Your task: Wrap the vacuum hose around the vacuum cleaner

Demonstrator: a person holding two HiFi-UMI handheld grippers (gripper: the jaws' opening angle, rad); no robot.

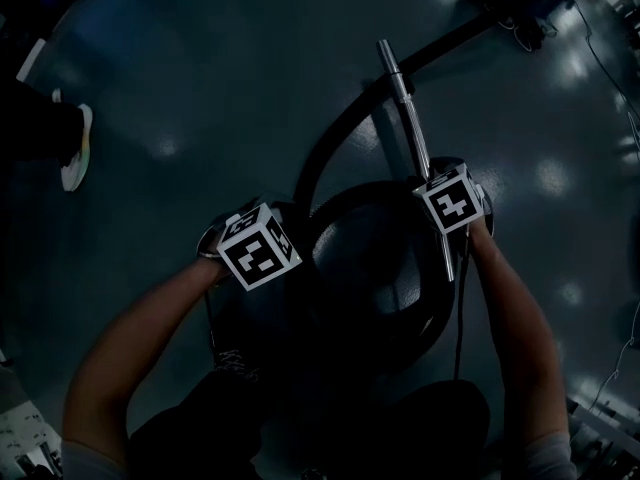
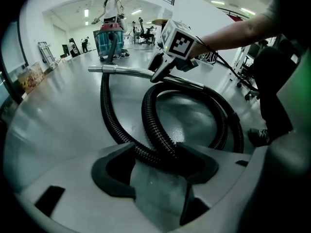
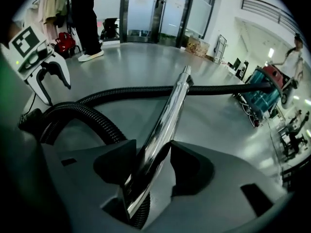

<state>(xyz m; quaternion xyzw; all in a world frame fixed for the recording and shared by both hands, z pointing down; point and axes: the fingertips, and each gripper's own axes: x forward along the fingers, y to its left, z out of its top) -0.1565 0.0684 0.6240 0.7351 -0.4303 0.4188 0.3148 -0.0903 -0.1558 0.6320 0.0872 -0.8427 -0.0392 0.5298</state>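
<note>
The left tool point(image 2: 160, 154) pinches two strands of hose point(image 2: 109, 115) looped round the cleaner point(image 1: 370, 268); the right tool point(image 3: 153, 149) pinches the wand point(image 3: 170, 110). The hose seems soft and springy, best held by its ribs; the wand seems stiff and slippery.

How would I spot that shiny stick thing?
Over the grey floor curls a big loop of black ribbed hose. The right gripper grips the metal tube beside it: the only straight, shiny silver piece, not bendy or black.
</note>
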